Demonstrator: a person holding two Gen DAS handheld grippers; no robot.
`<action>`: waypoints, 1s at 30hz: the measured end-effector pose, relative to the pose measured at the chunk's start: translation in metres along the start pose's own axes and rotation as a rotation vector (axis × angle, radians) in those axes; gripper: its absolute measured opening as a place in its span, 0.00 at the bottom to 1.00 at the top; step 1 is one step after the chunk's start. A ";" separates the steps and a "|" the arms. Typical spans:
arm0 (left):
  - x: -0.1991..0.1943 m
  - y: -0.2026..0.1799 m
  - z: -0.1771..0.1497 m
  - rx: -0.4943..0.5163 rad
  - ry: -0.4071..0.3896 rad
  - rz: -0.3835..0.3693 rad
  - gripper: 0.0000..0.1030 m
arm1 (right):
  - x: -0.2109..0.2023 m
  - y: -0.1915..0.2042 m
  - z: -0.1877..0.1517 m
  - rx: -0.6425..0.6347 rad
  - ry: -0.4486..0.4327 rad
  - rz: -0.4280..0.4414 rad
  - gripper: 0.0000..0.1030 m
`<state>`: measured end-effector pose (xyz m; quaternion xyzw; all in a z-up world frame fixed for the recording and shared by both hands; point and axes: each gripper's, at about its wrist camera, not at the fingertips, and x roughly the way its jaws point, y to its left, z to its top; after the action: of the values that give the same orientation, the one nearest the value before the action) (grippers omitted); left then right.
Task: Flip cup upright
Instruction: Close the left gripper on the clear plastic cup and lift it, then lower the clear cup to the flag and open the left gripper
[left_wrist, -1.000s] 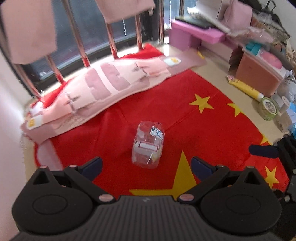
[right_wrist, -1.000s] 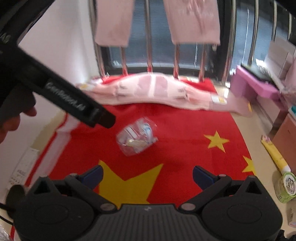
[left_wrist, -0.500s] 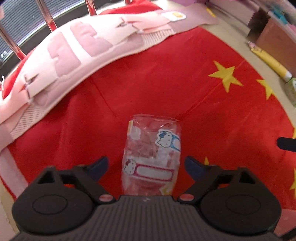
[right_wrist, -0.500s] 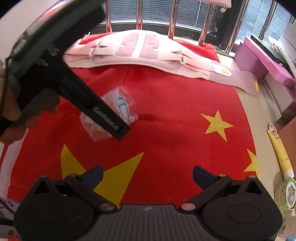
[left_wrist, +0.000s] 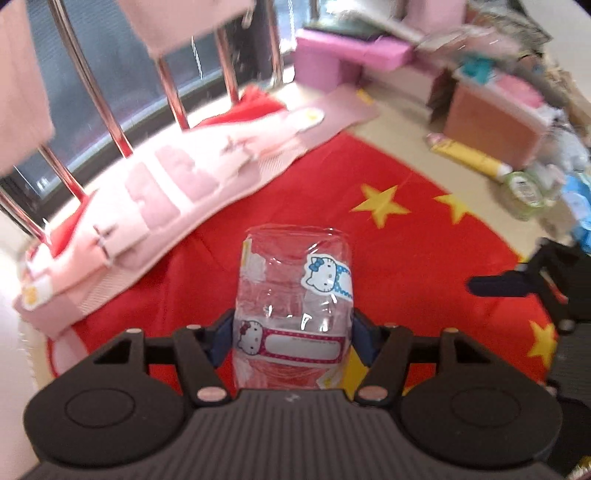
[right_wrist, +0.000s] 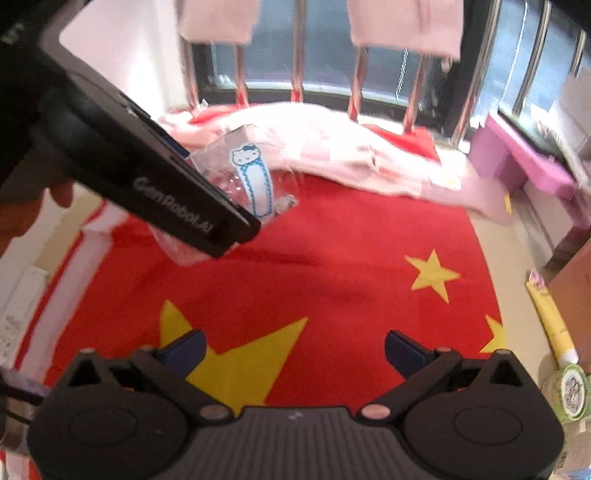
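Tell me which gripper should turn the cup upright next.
Left. The left gripper is already closed on the clear cup, which looks lifted off the red cloth. The right gripper is open, apart from it.

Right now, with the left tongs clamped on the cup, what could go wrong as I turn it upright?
1. The clear plastic cup looks thin, so the left tongs may crush it or let it slip.
2. It hangs tilted above the red cloth, so a slip drops it on its side.
3. The pink garment lies just behind, so a wide swing could snag it.
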<state>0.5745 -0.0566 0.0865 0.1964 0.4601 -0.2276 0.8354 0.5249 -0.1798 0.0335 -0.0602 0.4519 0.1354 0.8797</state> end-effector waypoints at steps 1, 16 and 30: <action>-0.016 -0.009 -0.002 0.016 -0.024 0.014 0.62 | -0.013 0.003 -0.003 -0.013 -0.027 0.003 1.00; -0.166 -0.144 -0.149 0.004 -0.237 0.197 0.63 | -0.153 0.042 -0.135 -0.151 -0.385 0.017 1.00; -0.117 -0.190 -0.249 0.037 -0.081 0.178 0.63 | -0.166 0.076 -0.259 -0.182 -0.323 0.018 1.00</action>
<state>0.2440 -0.0550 0.0398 0.2424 0.4023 -0.1684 0.8666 0.2090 -0.1969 0.0180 -0.1129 0.2911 0.1913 0.9305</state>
